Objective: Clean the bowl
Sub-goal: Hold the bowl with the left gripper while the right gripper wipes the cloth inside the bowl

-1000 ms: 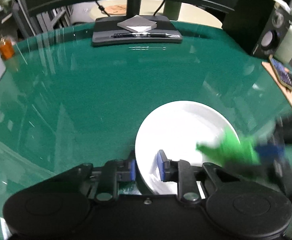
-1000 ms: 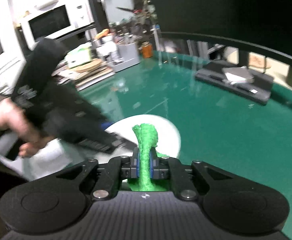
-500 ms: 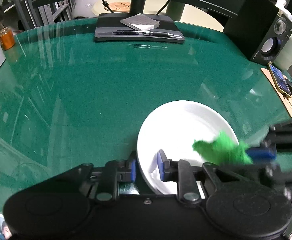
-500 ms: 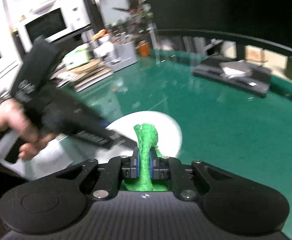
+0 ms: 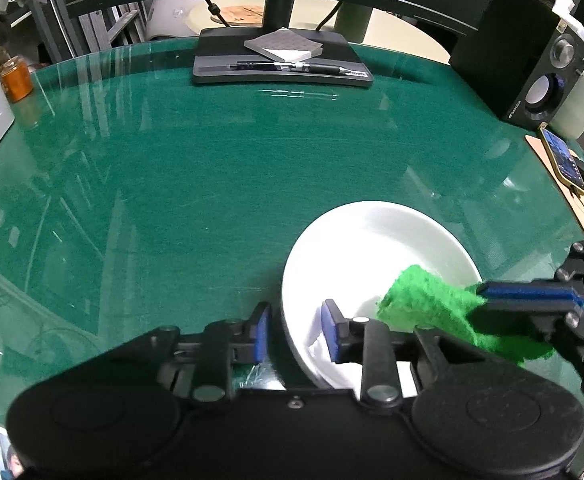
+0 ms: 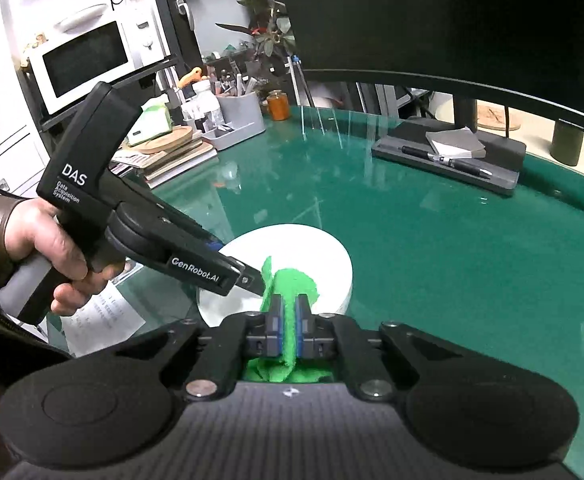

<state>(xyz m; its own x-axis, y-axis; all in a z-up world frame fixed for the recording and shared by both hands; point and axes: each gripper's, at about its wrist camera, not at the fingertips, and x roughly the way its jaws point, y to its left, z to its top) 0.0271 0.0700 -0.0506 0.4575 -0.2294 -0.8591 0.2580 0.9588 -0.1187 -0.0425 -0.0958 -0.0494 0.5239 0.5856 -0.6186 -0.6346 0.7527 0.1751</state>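
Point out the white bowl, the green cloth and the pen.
white bowl (image 5: 391,240): left wrist view, bare inner wall.
green cloth (image 6: 292,286): right wrist view, bunched end beyond the pads.
pen (image 5: 288,67): left wrist view, mid barrel.

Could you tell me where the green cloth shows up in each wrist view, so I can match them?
Left wrist: green cloth at lower right, over the white bowl's near-right rim.
Right wrist: bottom centre, before the bowl.
Shared landmark: the black tray holding a pen.
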